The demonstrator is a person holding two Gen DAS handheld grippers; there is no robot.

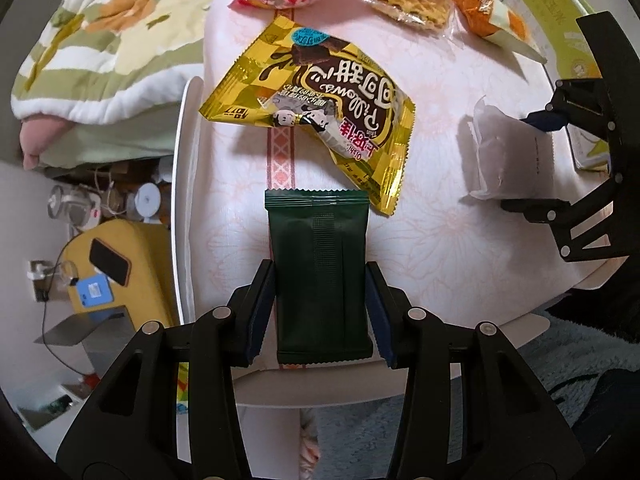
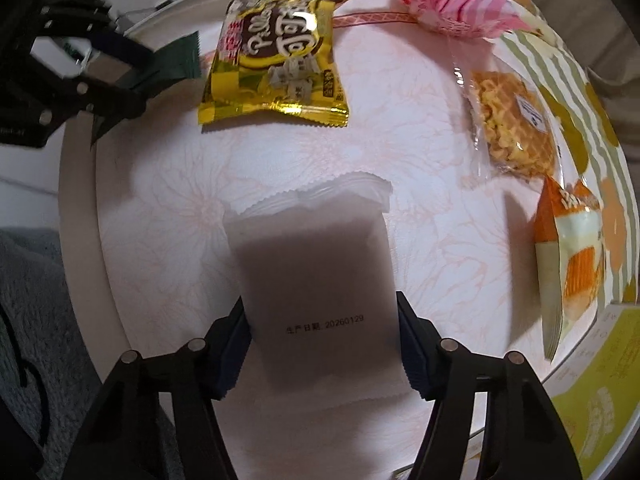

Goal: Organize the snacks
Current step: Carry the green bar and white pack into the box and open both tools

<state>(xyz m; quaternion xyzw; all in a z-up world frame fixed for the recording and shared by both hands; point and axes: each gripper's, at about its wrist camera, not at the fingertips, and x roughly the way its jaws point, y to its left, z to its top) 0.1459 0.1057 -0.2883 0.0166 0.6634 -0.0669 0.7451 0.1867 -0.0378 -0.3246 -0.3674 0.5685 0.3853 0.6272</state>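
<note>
Left claw (image 1: 320, 308) clamps the dark green packet (image 1: 320, 264) between its pads; right claw (image 2: 322, 344) grips the white packet (image 2: 316, 276).

I'm looking down on a round white table (image 1: 182, 208) covered with a pale pink cloth printed with faint flowers (image 1: 452, 240), a patterned ribbon strip (image 1: 280, 152) running across its middle. Beyond its far edge lies a quilt in green, white and orange (image 1: 100, 40). Down past the left rim I see a yellow stool or box (image 1: 120, 264) with a dark phone (image 1: 109, 262) and a blue card (image 1: 94, 294) on it, a cable trailing off, and clutter on the pale floor (image 1: 24, 216). Near me, grey-blue fleecy fabric (image 2: 36, 280). Light is soft, indoor.
</note>
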